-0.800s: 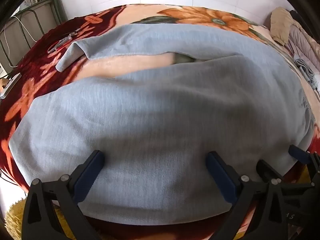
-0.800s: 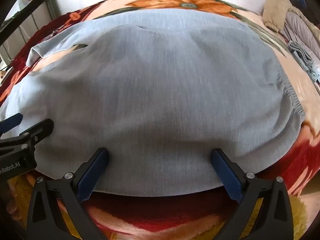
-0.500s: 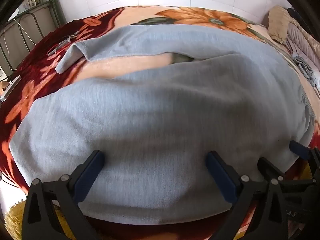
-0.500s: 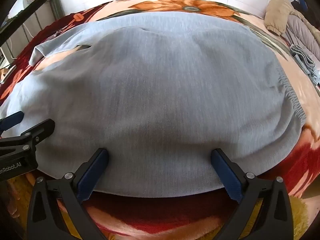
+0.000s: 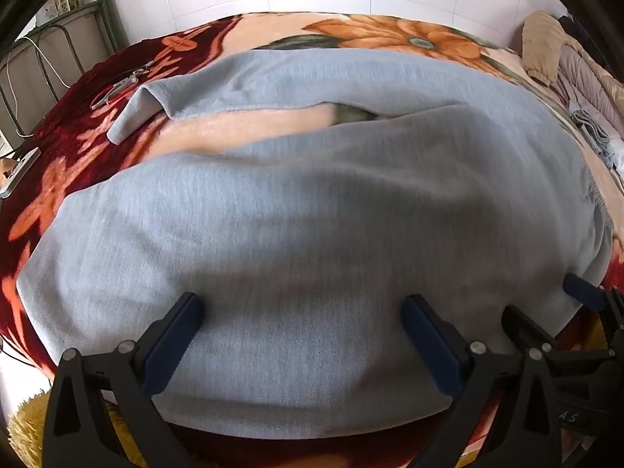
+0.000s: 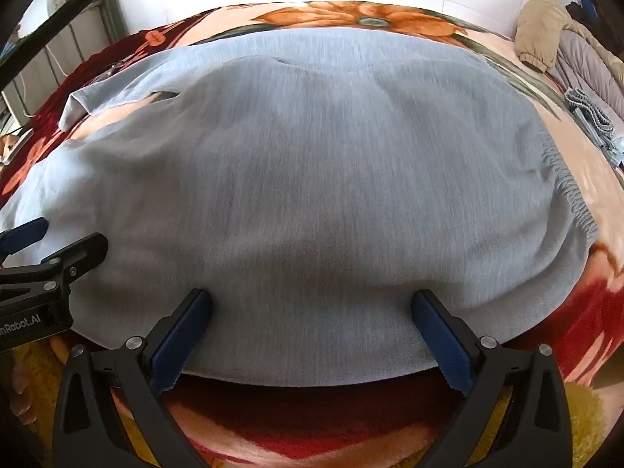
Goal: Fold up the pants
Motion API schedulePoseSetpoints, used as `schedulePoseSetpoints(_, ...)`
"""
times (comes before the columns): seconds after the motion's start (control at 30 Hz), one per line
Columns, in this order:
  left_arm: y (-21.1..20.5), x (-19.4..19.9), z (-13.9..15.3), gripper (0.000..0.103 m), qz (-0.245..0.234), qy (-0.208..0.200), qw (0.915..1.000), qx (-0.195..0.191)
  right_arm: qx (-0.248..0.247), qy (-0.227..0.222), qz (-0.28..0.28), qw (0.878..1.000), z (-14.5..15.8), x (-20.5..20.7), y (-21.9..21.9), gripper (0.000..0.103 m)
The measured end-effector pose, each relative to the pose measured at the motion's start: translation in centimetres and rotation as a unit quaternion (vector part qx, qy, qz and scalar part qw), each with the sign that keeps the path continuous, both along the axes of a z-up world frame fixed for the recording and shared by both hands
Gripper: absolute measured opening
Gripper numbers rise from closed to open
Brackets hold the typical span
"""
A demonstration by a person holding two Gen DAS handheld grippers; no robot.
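Observation:
Light grey pants (image 5: 312,210) lie spread flat on a floral blanket (image 5: 58,179), legs running to the left, elastic waistband (image 6: 573,191) at the right. The far leg's cuff (image 5: 136,113) is curled over. My left gripper (image 5: 300,312) hovers open above the near leg's front edge, its blue pads wide apart and nothing between them. My right gripper (image 6: 312,308) hangs open over the near edge closer to the waist, also empty. Each gripper shows at the side of the other's view: the right gripper (image 5: 546,308) and the left gripper (image 6: 58,241).
A pile of beige and grey clothes (image 5: 553,58) lies at the bed's far right, with a small grey folded item (image 6: 589,113) beside it. A green metal rack (image 5: 46,58) and cables stand at the left. A white device (image 5: 23,165) sits on the blanket's left edge. White tiled wall behind.
Both grippers have dipped slightly, so the pants sit a little lower in each view. The pants have not moved and both jaws stay wide.

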State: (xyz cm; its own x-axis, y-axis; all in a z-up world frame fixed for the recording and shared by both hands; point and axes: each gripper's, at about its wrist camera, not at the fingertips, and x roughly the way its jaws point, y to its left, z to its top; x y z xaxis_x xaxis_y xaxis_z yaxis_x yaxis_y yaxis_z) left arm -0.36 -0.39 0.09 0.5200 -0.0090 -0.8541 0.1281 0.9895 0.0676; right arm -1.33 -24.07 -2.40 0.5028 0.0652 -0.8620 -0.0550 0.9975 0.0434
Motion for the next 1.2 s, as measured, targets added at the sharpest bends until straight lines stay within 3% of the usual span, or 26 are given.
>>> schedulePoseSetpoints(1.2, 0.06, -0.04, -0.04, 0.103, -0.002, -0.006, 1.0000, -0.001, 0.002, -0.004, 0.001, 1.000, -0.21, -0.09, -0.28, 0.103)
